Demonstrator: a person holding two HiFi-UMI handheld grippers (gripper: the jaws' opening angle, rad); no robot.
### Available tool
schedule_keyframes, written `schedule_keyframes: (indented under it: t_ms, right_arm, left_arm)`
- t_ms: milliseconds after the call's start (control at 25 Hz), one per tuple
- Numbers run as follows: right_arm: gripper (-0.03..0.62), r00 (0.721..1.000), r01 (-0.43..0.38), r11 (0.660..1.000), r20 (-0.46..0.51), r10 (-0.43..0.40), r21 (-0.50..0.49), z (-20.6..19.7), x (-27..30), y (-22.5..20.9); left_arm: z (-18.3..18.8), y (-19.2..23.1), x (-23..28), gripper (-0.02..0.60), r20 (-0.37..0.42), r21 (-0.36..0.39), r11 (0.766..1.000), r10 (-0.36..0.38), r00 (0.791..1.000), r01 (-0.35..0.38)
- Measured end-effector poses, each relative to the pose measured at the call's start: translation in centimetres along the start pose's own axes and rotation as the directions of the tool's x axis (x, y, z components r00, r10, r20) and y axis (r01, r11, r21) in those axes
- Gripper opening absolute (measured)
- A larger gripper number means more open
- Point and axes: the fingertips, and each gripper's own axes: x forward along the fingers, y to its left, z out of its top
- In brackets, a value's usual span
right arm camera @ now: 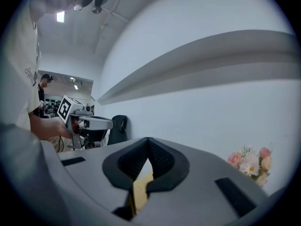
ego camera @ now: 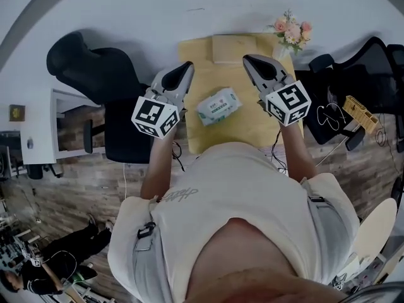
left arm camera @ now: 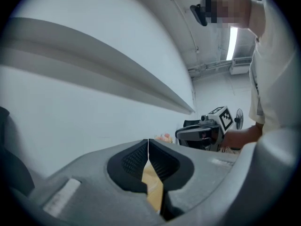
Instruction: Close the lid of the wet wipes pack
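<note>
Your left gripper (left arm camera: 148, 142) and right gripper (right arm camera: 148, 140) both have their jaws pressed together on nothing. Between them, on the yellow table (ego camera: 196, 49), lies the wet wipes pack (ego camera: 218, 105). It is probably light, soft and slick, so steady its body and press on the stiffer lid.

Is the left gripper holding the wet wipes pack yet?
No, the left gripper has its jaws shut on nothing, and the wet wipes pack lies free on the table.

The wet wipes pack (ego camera: 218, 105) lay on the yellow table (ego camera: 243, 128), between the left gripper (ego camera: 187, 67) and the right gripper (ego camera: 250, 60), touching neither. Pink flowers (ego camera: 290, 29) stood just beyond the right gripper.
</note>
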Motion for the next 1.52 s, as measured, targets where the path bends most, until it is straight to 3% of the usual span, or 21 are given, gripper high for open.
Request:
schedule_keyframes:
  t_ms: [440,760,1080,1520]
  right_arm:
    - [0.002,0.994,0.032,0.999,0.101,-0.030,-0.021,4.3,-1.0,-1.9]
    - [0.002,0.991,0.081,0.994,0.117,-0.071,-0.079,4.9,-1.1,-2.6]
    - [0.002,0.993,0.054,0.997,0.108,-0.048,-0.055,4.4,-1.0,-2.0]
    - [0.002,0.995,0.039,0.999,0.098,-0.036,-0.033,3.7,-0.7,-1.4]
  left_arm:
    - [5.0,2.5,0.5,0.017,0.088,0.111,0.988,0.099,0.991,-0.109]
    - [5.7,3.6,0.1,0.017,0.065,0.253,0.949,0.178,0.982,-0.188]
    - [4.3,2.6,0.5,0.017,0.040,0.206,0.968,0.140,0.989,-0.145]
    - [3.0,2.8,-0.3,0.017,0.017,0.176,0.974,0.141,0.990,-0.141]
